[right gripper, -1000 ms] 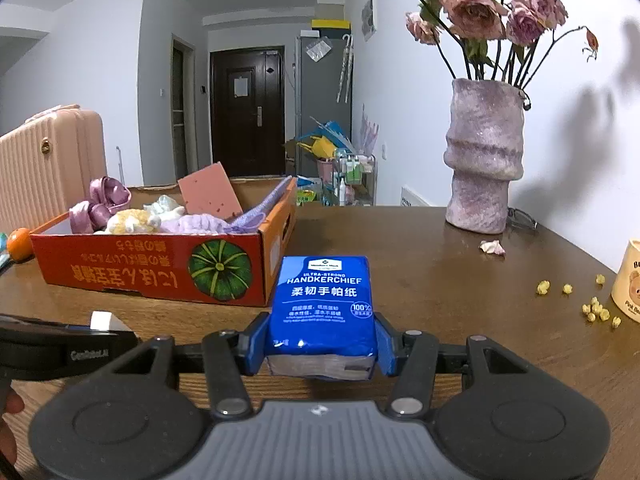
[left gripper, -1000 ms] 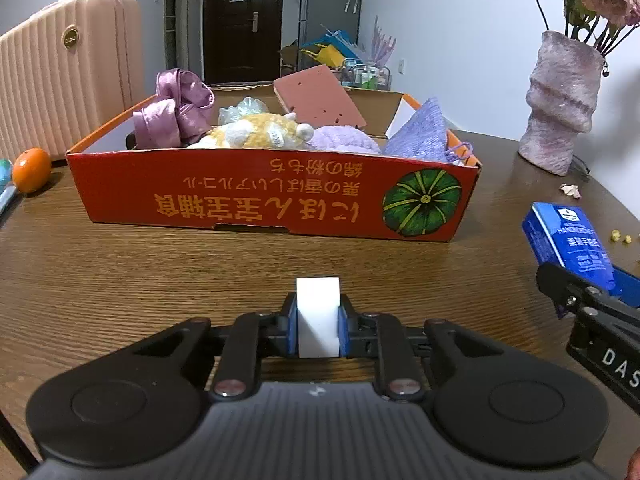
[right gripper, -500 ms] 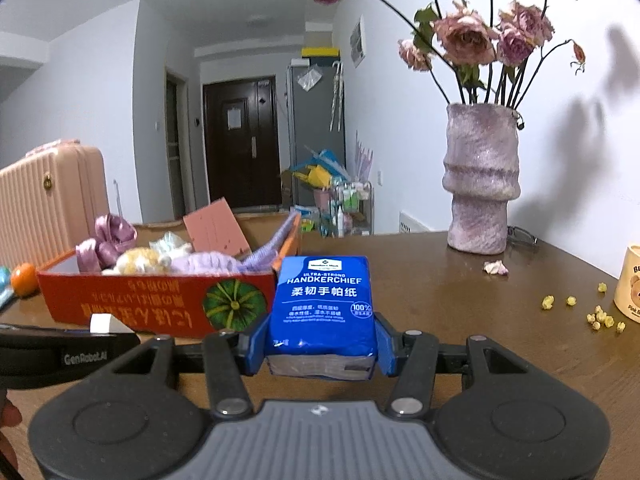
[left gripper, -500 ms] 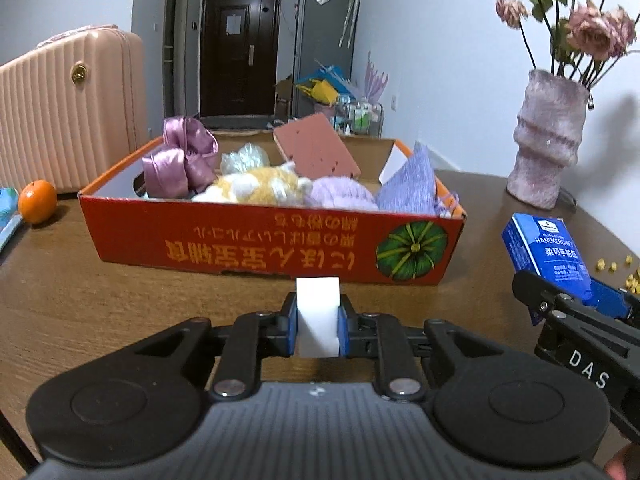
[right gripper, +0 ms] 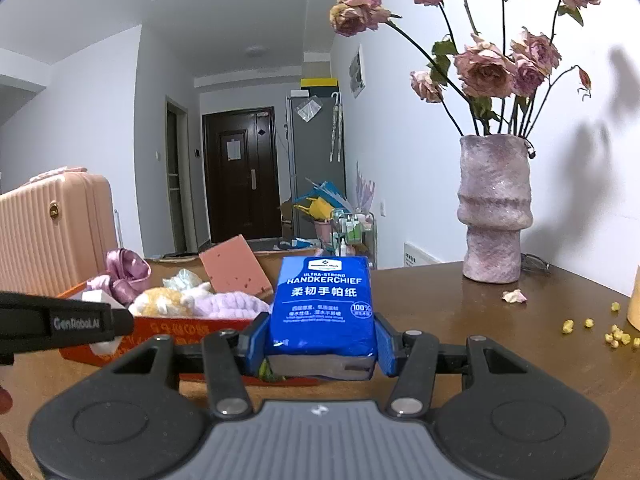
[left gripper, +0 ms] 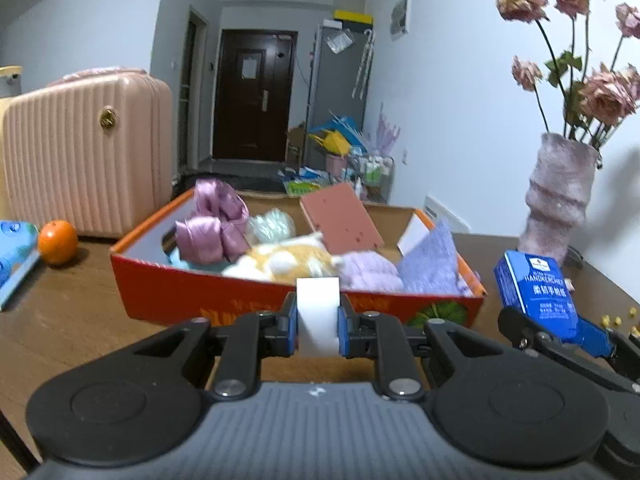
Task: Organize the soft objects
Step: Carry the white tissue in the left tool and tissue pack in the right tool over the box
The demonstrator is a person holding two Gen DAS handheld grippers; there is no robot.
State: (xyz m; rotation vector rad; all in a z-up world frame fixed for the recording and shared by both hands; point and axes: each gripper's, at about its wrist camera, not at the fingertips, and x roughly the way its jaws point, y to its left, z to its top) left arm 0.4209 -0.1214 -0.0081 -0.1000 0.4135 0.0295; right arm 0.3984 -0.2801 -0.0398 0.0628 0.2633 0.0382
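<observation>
Left hand-held gripper (left gripper: 318,328) clamped on white foam block (left gripper: 318,316). Right hand-held gripper (right gripper: 322,340) gripping blue handkerchief pack (right gripper: 323,304), near orange cardboard box (left gripper: 168,288).

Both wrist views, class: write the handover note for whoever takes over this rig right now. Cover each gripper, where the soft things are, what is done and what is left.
Left gripper: jaws shut on a small white foam block, held in front of the box.
Right gripper: jaws shut on a blue handkerchief tissue pack, held upright.
Orange cardboard box on the brown wooden table already holds a purple satin bow, a yellow plush toy, a lilac knitted cloth and a pink sponge slab.
Left to do: put both held items in the box.
</observation>
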